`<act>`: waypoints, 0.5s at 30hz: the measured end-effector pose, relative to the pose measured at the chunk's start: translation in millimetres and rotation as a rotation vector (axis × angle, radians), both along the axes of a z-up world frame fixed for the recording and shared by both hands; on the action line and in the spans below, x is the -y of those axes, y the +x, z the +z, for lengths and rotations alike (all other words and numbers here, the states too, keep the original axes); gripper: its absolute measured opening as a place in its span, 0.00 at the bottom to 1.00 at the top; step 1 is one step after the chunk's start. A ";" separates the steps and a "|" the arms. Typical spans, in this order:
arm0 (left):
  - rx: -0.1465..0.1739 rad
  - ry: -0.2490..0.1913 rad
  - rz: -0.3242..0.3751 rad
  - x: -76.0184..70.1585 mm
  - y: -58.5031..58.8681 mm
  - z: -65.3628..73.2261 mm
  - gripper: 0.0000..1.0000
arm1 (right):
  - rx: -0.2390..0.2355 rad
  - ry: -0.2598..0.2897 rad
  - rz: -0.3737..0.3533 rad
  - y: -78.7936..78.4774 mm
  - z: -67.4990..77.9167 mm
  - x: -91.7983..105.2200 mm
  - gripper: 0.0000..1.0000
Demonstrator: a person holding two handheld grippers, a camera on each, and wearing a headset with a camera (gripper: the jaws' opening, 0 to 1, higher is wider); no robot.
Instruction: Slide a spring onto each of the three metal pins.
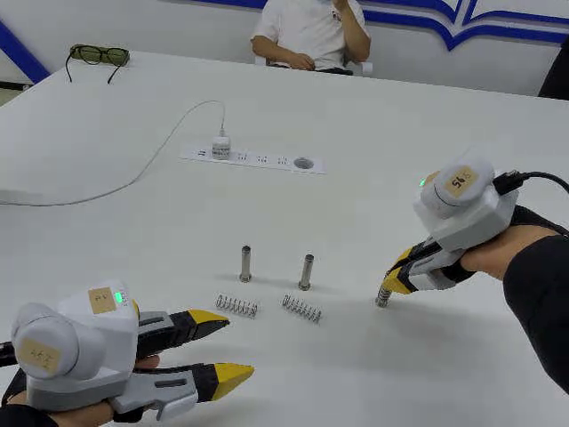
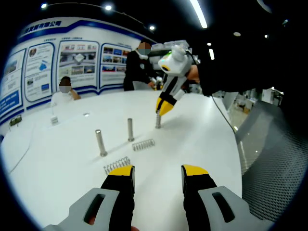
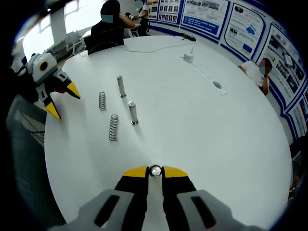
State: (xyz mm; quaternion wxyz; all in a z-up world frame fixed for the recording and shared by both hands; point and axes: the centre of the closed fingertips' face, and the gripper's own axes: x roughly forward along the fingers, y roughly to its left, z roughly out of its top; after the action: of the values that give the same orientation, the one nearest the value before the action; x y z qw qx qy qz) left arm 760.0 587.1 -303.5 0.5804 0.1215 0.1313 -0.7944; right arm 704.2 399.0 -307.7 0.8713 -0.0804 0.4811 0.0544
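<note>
Two bare metal pins (image 1: 245, 263) (image 1: 306, 271) stand upright mid-table. In front of them lie two loose springs (image 1: 236, 306) (image 1: 301, 309). To the right stands a third pin (image 1: 383, 296) with a coiled spring around it. My right gripper (image 1: 391, 283) is shut at that pin's top, and the round pin head (image 3: 155, 171) shows between the yellow tips. My left gripper (image 1: 227, 349) hovers open at the lower left, short of the nearer spring (image 2: 117, 165), with nothing between its fingers. The right gripper view takes in the left gripper (image 3: 65, 102) too.
A white power strip (image 1: 258, 160) with a plugged charger (image 1: 220, 144) and its cable lies beyond the pins. Dark glasses (image 1: 100, 55) rest at the far left. A person (image 1: 309, 31) sits at the table's far edge. Another person (image 2: 139, 65) stands in the background.
</note>
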 end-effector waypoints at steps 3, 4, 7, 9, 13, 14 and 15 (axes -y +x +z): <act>0.000 0.001 0.001 -0.3 0.4 -0.3 0.39 | 0.005 0.000 -0.005 3.9 -1.3 0.8 0.12; 0.001 0.002 0.001 -0.4 0.5 -0.5 0.39 | 0.006 0.003 -0.009 5.0 -1.8 1.2 0.12; 0.001 0.003 0.002 -0.7 0.5 -0.8 0.39 | 0.002 0.009 -0.021 7.0 -5.5 2.1 0.12; 0.000 0.003 0.002 -0.8 0.5 -0.8 0.39 | -0.003 0.006 -0.021 6.5 -7.6 1.5 0.12; 0.001 0.005 0.002 -1.2 0.6 -1.3 0.39 | 0.007 -0.002 -0.022 8.0 -6.2 2.3 0.12; 0.001 0.005 0.002 -1.2 0.6 -1.1 0.39 | 0.007 -0.006 -0.019 7.8 -6.3 2.3 0.13; 0.001 0.004 0.002 -1.1 0.5 -0.8 0.39 | 0.007 -0.005 -0.019 7.6 -6.2 2.0 0.14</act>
State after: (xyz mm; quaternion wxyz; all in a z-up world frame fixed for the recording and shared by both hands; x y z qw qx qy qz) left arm 760.5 588.2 -304.3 0.5810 0.1230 0.1324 -0.7936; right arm 711.8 397.0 -313.9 0.8732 -0.0784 0.4790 0.0447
